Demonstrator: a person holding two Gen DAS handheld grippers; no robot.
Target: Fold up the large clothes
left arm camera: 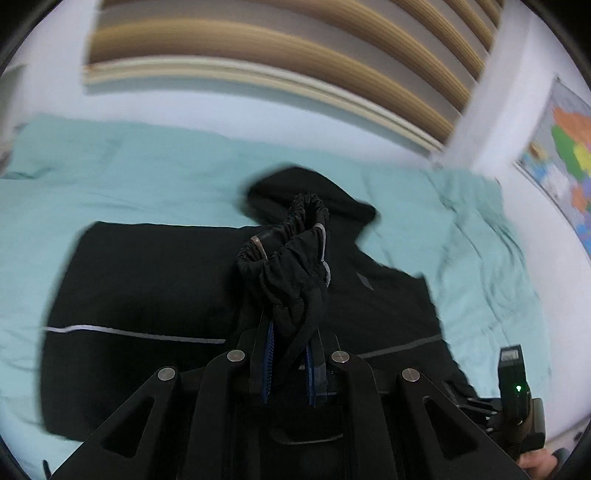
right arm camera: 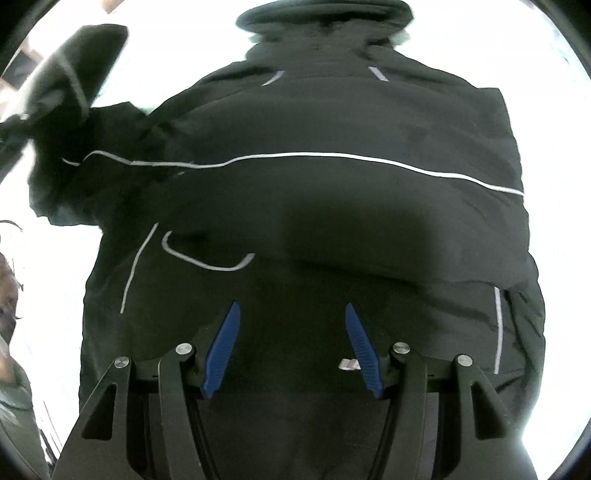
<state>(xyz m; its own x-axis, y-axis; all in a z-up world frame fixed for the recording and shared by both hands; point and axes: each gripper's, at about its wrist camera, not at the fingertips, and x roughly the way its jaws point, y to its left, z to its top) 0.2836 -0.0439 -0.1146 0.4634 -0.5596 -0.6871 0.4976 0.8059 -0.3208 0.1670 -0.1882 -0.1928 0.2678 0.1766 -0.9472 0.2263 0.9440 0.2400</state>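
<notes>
A black jacket (left arm camera: 147, 280) with thin grey piping lies spread on a teal bed sheet (left arm camera: 480, 236), its hood (left arm camera: 306, 188) towards the wall. My left gripper (left arm camera: 291, 332) is shut on the jacket's sleeve cuff (left arm camera: 291, 251), whose bunched elastic end stands up above the blue pads (left arm camera: 266, 354), over the jacket's middle. In the right wrist view the jacket (right arm camera: 332, 206) fills the picture, hood (right arm camera: 325, 14) at the top, and the lifted sleeve (right arm camera: 74, 81) hangs blurred at the upper left. My right gripper (right arm camera: 291, 306) stands open over the jacket's lower part, nothing between its fingers (right arm camera: 225, 347).
Wooden slats (left arm camera: 295, 44) run along the white wall behind the bed. A colourful map (left arm camera: 565, 155) hangs at the right. The right gripper's body with a green light (left arm camera: 515, 387) and a hand (left arm camera: 532, 461) sit at the lower right. Part of a person (right arm camera: 9, 295) shows at the left edge.
</notes>
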